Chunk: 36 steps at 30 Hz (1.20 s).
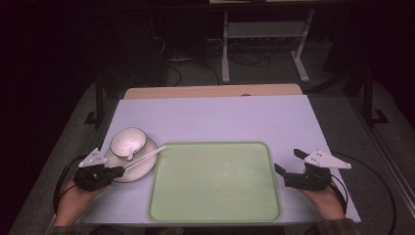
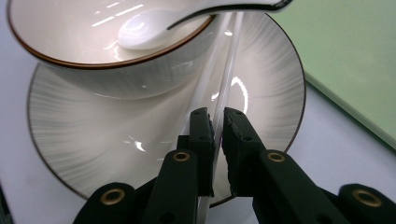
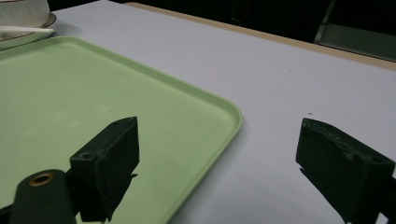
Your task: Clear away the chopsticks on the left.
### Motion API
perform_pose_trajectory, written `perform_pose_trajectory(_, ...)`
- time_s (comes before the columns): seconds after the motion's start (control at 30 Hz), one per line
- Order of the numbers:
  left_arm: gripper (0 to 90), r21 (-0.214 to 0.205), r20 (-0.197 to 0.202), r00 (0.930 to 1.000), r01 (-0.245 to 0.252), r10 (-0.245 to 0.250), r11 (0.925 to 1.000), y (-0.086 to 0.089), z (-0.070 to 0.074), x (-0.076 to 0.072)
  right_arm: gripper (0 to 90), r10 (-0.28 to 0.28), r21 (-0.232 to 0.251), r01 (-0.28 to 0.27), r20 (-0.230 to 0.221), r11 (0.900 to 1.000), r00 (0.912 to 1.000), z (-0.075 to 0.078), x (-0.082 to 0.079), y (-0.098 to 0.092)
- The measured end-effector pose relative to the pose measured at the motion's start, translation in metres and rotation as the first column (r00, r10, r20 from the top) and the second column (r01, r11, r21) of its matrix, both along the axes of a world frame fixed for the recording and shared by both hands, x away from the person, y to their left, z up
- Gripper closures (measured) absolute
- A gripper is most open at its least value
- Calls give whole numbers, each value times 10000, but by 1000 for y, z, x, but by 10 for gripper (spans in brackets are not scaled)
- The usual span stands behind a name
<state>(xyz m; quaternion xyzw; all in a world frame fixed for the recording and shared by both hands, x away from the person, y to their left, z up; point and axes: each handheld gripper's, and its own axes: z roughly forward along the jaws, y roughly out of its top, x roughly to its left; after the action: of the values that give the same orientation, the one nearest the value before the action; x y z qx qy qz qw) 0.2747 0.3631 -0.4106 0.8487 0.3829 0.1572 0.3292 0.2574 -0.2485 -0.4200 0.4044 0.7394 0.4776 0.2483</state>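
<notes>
Left gripper (image 2: 218, 122) clamped on white chopsticks (image 2: 227, 88) over plate (image 2: 84, 135); right gripper (image 3: 219, 158) jaws wide apart beside green tray (image 3: 205, 100).

Black tongs (image 1: 119, 171), brass rivets, grey three-cornered plates, black cables.

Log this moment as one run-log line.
left gripper: shut on chopsticks lying across plate | bowl: on plate, spoon inside | right gripper: open, beside tray | tray: bare
</notes>
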Motion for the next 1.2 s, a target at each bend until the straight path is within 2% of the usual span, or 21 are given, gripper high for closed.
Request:
perform_pose_trajectory(0.23,807,-111,-339,9991,242,-246,9996,-6,-6,3,127,13,-17,-13,5,10000,10000,0,0,0)
perform_pose_trajectory(0.43,805,6,-682,9968,428,-427,9991,-10,-11,6,127,7,-15,-7,1,10000,10000,0,0,0)
perform_pose_trajectory(1.0,836,-173,-772,9956,520,-532,9985,-11,-12,8,127,30,-35,-30,-2,10000,10000,0,0,0)
perform_pose_trajectory(1.2,838,-395,-616,9966,516,-540,9979,-10,-9,6,127,39,-43,-39,4,10000,10000,0,0,0)
